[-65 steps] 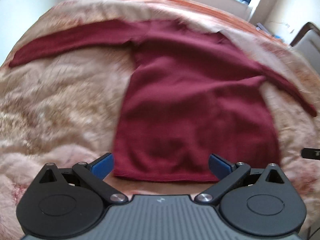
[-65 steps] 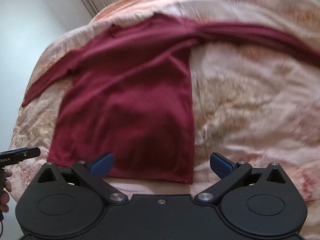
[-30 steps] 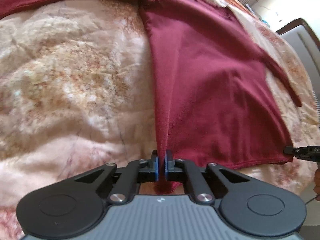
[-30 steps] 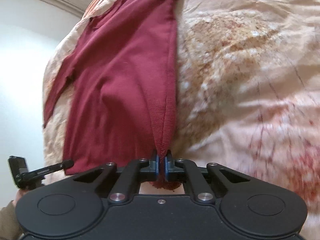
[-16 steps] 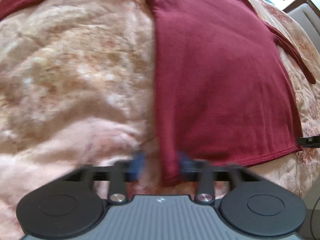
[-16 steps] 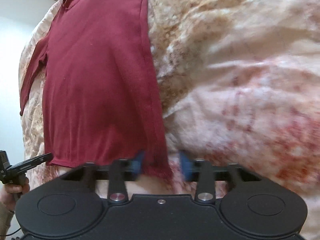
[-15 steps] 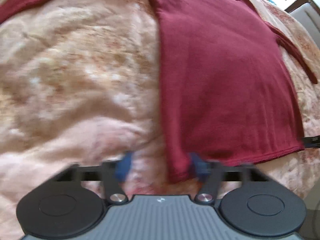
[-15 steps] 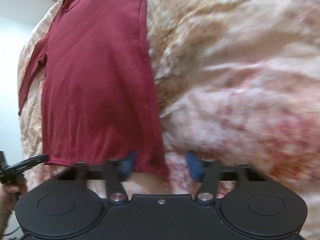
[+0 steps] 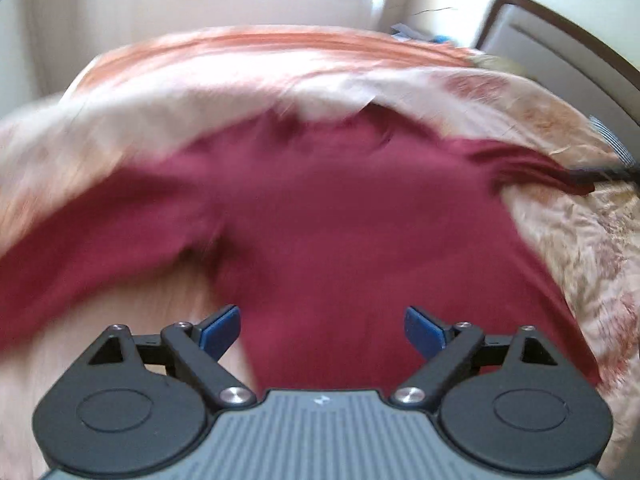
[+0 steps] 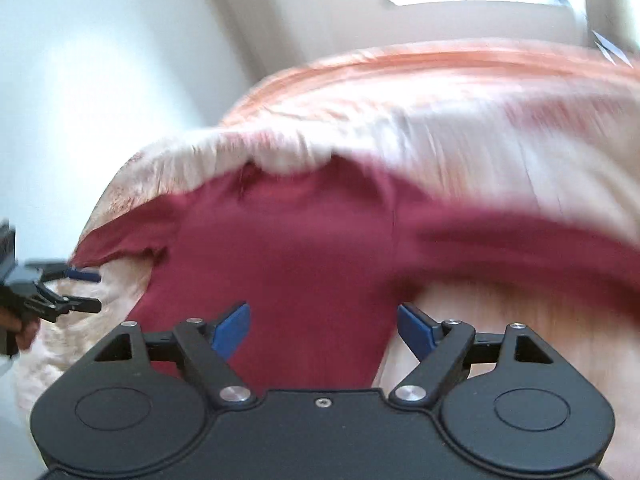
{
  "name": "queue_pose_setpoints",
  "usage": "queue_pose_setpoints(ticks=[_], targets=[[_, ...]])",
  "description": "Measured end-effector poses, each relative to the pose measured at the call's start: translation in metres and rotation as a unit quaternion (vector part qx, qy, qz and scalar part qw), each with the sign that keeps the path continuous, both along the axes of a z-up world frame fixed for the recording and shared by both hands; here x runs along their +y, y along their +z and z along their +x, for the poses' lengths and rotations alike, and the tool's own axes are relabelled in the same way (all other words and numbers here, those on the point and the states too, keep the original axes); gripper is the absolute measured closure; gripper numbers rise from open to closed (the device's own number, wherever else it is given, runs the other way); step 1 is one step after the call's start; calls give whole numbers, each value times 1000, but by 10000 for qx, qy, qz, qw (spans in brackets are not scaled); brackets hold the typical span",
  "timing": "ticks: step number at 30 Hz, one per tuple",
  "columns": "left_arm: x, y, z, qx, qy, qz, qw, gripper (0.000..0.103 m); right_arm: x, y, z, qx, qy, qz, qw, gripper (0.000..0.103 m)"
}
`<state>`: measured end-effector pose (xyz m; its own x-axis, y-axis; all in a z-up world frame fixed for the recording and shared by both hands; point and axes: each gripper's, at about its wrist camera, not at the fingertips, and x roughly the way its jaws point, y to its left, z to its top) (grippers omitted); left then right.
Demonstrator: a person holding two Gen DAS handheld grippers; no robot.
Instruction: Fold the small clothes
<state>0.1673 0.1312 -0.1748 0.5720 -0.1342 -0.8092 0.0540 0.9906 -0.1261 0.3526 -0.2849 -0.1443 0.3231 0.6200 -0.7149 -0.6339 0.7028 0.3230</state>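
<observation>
A second ago we had each lower corner of the maroon long-sleeved top [image 9: 344, 216] pinched between closed pads; since then both sets of jaws have just been opening, the hem has dropped out of them, and both views have swung up from the hem toward the shoulders and neckline.

Now the left gripper [image 9: 322, 330] stands spread wide with nothing between its blue pads — the cloth lies behind the gap, not in it. The right gripper [image 10: 324, 328] is spread the same way and empty. In the right wrist view the left tool shows at the left edge of the frame, open, just beside the end of one sleeve; in the left wrist view the right tool's dark tip sits at the right edge, near the bunched end of the other sleeve.

The top lies spread on the floral bedspread [image 9: 580, 236], filling the middle of both frames, neckline toward the top, sleeves running out to either side. Both pictures are blurred, so fine creases cannot be told.

We judge the smoothing pull finished and the fold proper not yet begun. The next move probably calls for each tool to close on a sleeve or shoulder and carry it inward across the body — low and even, so the flattened cloth does not drag
</observation>
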Motion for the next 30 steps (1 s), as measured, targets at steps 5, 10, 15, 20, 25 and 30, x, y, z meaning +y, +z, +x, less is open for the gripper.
queue_pose_setpoints(ticks=[5,10,15,20,25,30], targets=[[-48,-27,93,-222,-330,309,9987,9,32,-49,118,-392,412,-66,9984,41],[-62,-65,136,-200,-90,34,9998,11,58,-98,200,-61,770,-43,9970,80],[-48,-77,141,-247,-103,-7,9996,11,78,-118,230,410,1177,242,9919,69],[-18,-69,140,-323,91,-101,9994,11,89,-136,244,987,1422,89,9849,71],[7,-63,148,-450,347,-171,9982,10,64,-127,246,757,1061,328,9909,95],[18,-65,172,-574,348,-46,9977,10,66,-130,230,372,606,-150,9974,50]])
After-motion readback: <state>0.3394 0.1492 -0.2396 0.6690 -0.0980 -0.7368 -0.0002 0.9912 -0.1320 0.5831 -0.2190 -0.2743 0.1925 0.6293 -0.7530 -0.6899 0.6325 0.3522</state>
